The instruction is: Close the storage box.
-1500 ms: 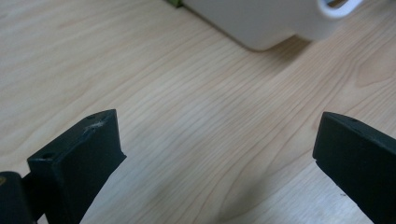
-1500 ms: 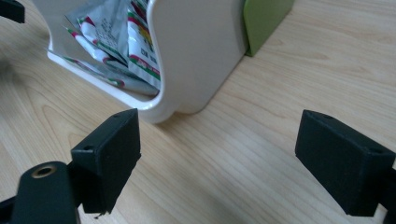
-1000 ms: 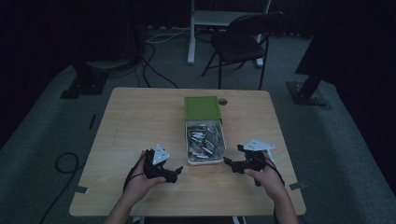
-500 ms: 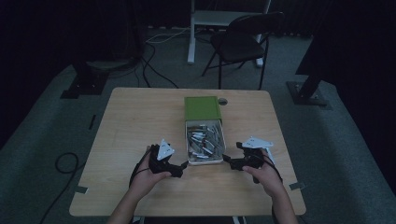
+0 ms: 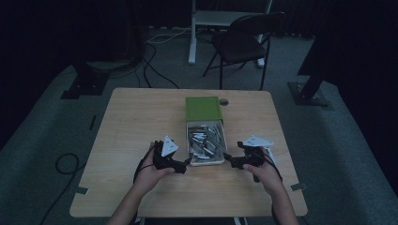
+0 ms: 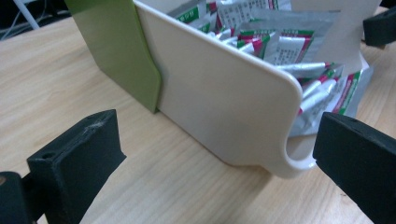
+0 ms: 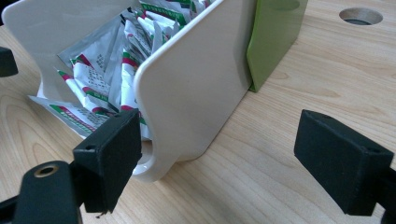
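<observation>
A white tray full of silver sachets sticks out of a green sleeve at the table's middle. My left gripper is open at the tray's near left corner. In the left gripper view the tray wall and its rounded corner lie between the jaws of the left gripper. My right gripper is open at the near right corner. In the right gripper view the tray corner sits by the left jaw of the right gripper. Neither gripper touches the tray.
The wooden table has a round cable hole behind the sleeve. Past the table stand a dark chair and a white desk leg. Cables and stand bases lie on the floor at both sides.
Both grippers have moved inward and slightly forward, closing in on the tray's near corners. The tray and sleeve have not moved.
</observation>
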`<action>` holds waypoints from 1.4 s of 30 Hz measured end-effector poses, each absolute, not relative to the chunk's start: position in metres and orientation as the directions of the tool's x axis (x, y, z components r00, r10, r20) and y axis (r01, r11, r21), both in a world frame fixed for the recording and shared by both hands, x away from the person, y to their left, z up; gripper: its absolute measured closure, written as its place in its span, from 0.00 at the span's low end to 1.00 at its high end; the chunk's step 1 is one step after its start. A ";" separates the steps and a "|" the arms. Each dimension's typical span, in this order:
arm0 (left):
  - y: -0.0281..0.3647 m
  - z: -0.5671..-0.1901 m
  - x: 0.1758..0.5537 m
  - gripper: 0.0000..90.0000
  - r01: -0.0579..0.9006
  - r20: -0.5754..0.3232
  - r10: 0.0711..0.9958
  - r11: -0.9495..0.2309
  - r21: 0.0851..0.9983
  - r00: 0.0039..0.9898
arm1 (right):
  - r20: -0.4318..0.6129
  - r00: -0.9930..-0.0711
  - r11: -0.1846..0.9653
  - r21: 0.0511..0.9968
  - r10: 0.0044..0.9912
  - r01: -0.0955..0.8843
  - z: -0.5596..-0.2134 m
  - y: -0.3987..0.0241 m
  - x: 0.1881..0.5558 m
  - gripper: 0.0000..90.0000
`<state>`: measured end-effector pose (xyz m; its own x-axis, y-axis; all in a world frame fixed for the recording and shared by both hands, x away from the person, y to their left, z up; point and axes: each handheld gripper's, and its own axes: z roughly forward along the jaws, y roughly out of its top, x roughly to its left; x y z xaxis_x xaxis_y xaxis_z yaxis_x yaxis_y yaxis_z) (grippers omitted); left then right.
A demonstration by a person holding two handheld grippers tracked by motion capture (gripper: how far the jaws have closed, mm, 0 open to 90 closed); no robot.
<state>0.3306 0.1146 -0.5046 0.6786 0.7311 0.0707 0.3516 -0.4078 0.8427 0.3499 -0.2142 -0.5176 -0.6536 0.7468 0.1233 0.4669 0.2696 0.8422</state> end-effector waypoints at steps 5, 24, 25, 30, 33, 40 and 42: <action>0.114 -0.504 0.337 0.02 0.353 0.075 0.738 -0.406 0.843 0.670 | 0.131 -0.647 0.264 0.839 0.751 0.476 -0.521 -0.214 0.352 0.18; 0.116 -0.505 0.348 0.02 0.359 0.069 0.745 -0.399 0.844 0.663 | 0.148 -0.638 0.246 0.838 0.756 0.486 -0.521 -0.210 0.359 0.17; 0.116 -0.505 0.349 0.02 0.359 0.071 0.746 -0.399 0.844 0.662 | 0.149 -0.639 0.247 0.838 0.755 0.487 -0.521 -0.210 0.360 0.17; 0.118 -0.505 0.352 0.02 0.364 0.068 0.752 -0.393 0.844 0.656 | 0.147 -0.640 0.251 0.836 0.754 0.487 -0.520 -0.207 0.362 0.17; 0.118 -0.505 0.353 0.02 0.366 0.066 0.752 -0.393 0.844 0.656 | 0.149 -0.640 0.248 0.837 0.754 0.488 -0.521 -0.206 0.363 0.17; 0.117 -0.505 0.356 0.02 0.370 0.065 0.751 -0.396 0.840 0.657 | 0.137 -0.639 0.255 0.838 0.757 0.482 -0.519 -0.203 0.366 0.17; 0.117 -0.505 0.357 0.02 0.371 0.064 0.752 -0.395 0.840 0.656 | 0.136 -0.639 0.255 0.839 0.757 0.481 -0.519 -0.203 0.367 0.17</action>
<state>0.3570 0.1169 -0.5050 0.6556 0.7523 0.0642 0.3710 -0.3950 0.8404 0.3666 -0.2031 -0.5192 -0.6388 0.7572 0.1363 0.4814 0.2551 0.8386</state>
